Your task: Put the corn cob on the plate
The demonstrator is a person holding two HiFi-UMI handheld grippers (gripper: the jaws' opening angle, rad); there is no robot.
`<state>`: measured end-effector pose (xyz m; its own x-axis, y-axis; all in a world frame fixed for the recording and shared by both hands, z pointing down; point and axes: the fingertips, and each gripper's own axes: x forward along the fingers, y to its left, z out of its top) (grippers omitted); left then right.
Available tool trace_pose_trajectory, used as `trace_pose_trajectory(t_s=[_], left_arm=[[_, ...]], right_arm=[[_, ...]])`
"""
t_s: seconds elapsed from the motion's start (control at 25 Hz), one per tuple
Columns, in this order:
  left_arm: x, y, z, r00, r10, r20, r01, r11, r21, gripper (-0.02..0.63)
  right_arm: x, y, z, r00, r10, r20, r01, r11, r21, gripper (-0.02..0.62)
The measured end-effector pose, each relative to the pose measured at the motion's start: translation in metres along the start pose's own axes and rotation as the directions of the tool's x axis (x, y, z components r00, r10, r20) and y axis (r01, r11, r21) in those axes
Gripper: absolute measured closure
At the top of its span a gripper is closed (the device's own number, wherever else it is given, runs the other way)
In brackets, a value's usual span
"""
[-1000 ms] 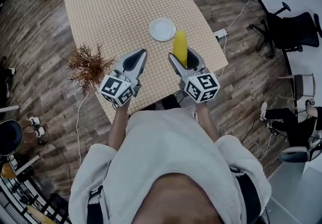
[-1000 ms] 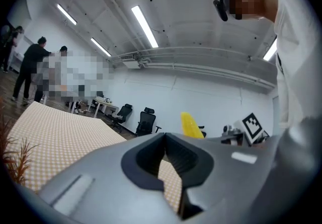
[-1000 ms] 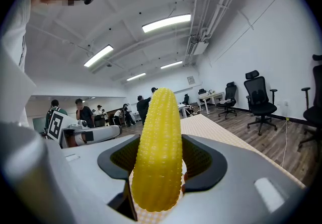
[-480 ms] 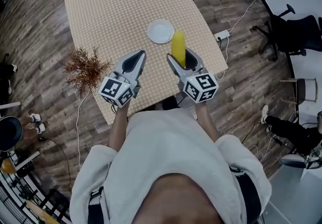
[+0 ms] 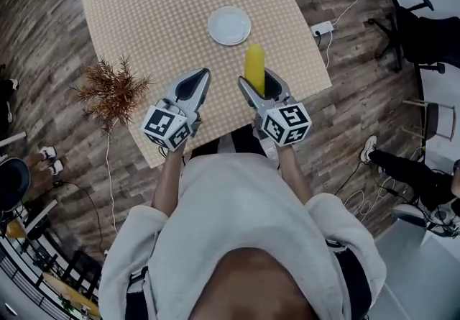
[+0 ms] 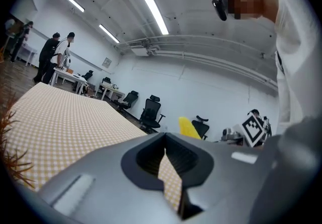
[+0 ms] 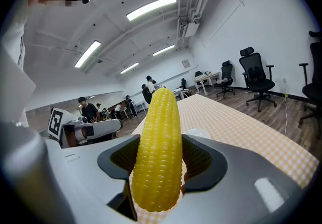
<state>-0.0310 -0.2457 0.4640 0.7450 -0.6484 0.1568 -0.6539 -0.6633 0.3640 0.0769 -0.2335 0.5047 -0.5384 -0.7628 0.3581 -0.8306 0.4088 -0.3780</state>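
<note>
**Open office with wood floor and strip lighting**

A large table under a beige checked cloth (image 5: 158,2) stands on a dark wood-plank floor (image 5: 352,110). A dry brown twiggy plant (image 5: 108,88) sits beside the table's left edge. A white power strip (image 5: 321,27) lies on the floor off its right edge. Black swivel office chairs (image 7: 255,74) stand near a white wall (image 6: 211,97). Long fluorescent strip lights (image 6: 155,11) and white pipes (image 6: 211,59) cross the white ceiling. People (image 6: 56,54) stand at far desks.
</note>
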Motion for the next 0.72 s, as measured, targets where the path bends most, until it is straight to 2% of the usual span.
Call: trace_pose_trajectory(t_s=[0.36, 0.72], left_arm=[[0.01, 0.018, -0.038, 0.997, 0.017, -0.07, -0.021, 0.998, -0.06, 0.598], [0.011, 0.023, -0.061, 0.994, 0.029, -0.107, -0.04, 0.994, -0.104, 0.598]], right_arm=[[0.014, -0.018, -0.05, 0.994, 0.002, -0.105, 0.005, 0.998, 0.067, 0.333], [0.032, -0.032, -0.073, 0.987, 0.01, -0.158, 0.001, 0.997, 0.073, 0.333]])
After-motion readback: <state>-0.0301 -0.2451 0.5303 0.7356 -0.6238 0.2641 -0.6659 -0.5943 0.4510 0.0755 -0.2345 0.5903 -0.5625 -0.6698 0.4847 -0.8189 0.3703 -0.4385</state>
